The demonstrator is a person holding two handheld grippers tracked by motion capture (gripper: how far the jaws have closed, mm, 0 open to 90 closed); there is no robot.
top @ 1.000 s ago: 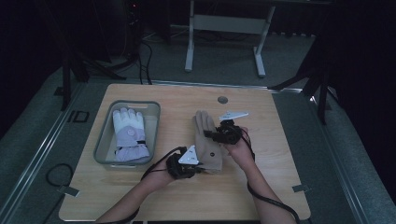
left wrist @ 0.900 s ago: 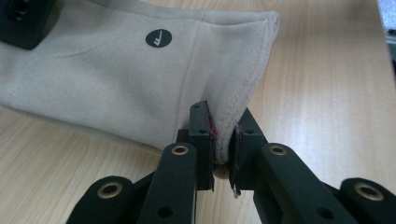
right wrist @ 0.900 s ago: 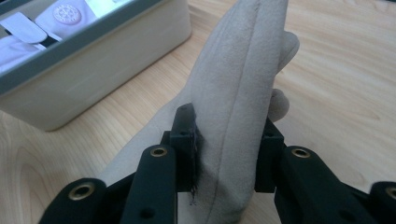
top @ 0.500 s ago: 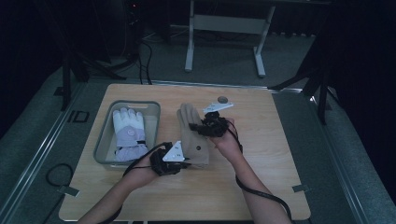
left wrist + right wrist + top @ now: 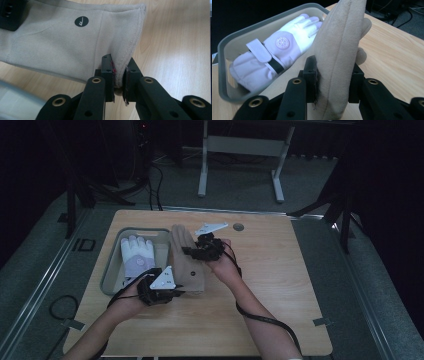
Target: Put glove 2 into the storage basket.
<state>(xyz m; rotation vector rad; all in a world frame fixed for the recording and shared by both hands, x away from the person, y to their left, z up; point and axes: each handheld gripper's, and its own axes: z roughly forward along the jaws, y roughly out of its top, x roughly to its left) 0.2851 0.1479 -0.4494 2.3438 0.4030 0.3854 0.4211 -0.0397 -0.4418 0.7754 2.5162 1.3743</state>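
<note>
Beige suede glove (image 5: pixel 186 262) hangs just beside the grey tray (image 5: pixel 111 270), cuff pinched thin in the left gripper (image 5: pixel 172 293) and fingers clamped in the right gripper (image 5: pixel 192 251); risk: cuff edge slips free, glove snags the tray rim.

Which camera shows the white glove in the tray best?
The right gripper view: the white glove lies close, strap and round badge clear. The high view shows the glove small in the grey tray.

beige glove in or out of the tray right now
Out. The beige glove hangs over the table beside the grey tray, pinched by the left gripper and right gripper; the white glove lies inside.
</note>
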